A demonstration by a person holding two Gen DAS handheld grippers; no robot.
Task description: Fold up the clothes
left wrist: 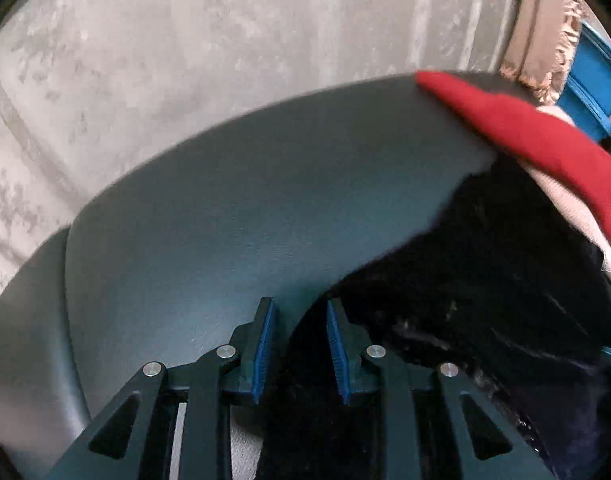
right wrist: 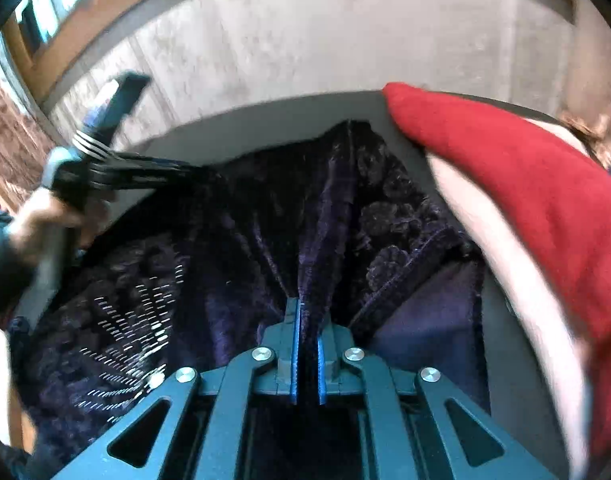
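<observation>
A dark purple velvet garment [right wrist: 265, 232] with a flower pattern and silver stitching lies bunched on a dark grey table [right wrist: 265, 120]. My right gripper [right wrist: 307, 316] is shut on a fold of it. In the left wrist view the garment [left wrist: 485, 272] lies at the right, and my left gripper [left wrist: 299, 308] is open just above the table [left wrist: 225, 208], at the garment's left edge. The left gripper [right wrist: 105, 168] also shows in the right wrist view, blurred, at the garment's far left edge.
A red cloth [right wrist: 525, 184] lies over a white cloth [right wrist: 537, 320] at the table's right side; the red one also shows in the left wrist view [left wrist: 525, 136]. A blue box [left wrist: 593, 92] and a fringed beige fabric [left wrist: 545, 40] sit beyond. Pale carpet [left wrist: 145, 60] lies past the table edge.
</observation>
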